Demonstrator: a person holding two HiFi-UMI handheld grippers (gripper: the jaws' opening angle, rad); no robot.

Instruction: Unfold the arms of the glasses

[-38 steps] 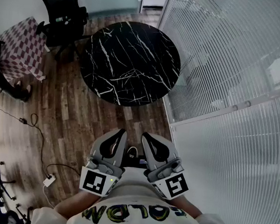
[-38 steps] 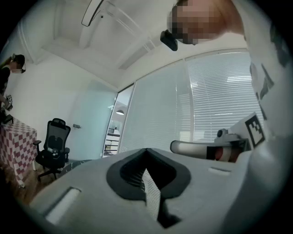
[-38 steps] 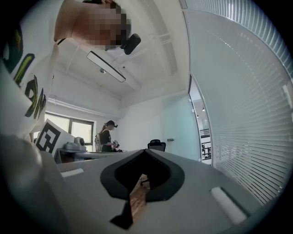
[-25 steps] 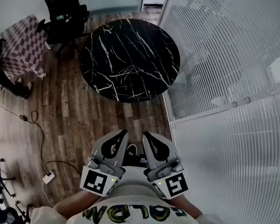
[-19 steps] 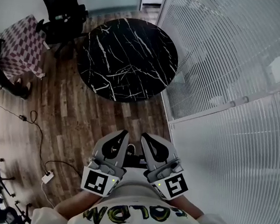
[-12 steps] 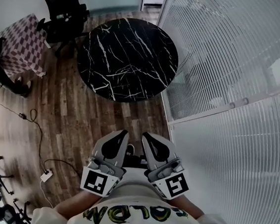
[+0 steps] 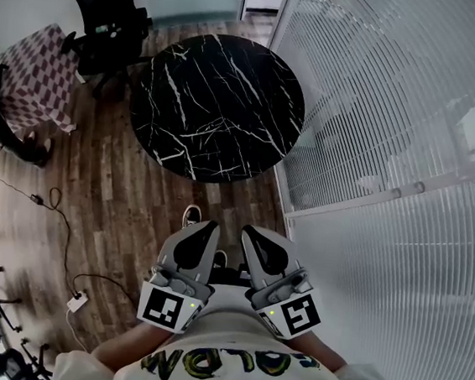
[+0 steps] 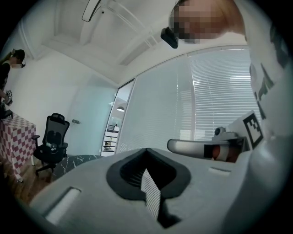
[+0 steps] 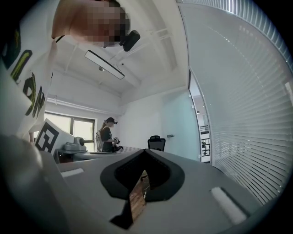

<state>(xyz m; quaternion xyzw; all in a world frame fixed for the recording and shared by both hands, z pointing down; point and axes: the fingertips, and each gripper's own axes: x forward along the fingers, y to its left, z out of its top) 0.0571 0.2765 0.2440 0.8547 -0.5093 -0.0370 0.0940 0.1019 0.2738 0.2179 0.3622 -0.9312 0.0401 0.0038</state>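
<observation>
Glasses out of view; left gripper (image 7: 203, 225), right gripper (image 7: 254, 231) closed at chest (image 7: 228, 357).

it's bright, even daylight in here, coming through the slatted blinds (image 7: 397, 117) on the right and the far window (image 9: 78, 130), so shadows on the wood floor (image 7: 127, 199) are faint and the black marble table (image 7: 221, 107) shows only a soft sheen. the head view bends hard towards its rim, straight slats curving, and both gripper views sit inside a black circle. close up, the left gripper (image 8: 147, 157) and right gripper (image 9: 143, 157) look soft and blurred, the room beyond sharper.
</observation>
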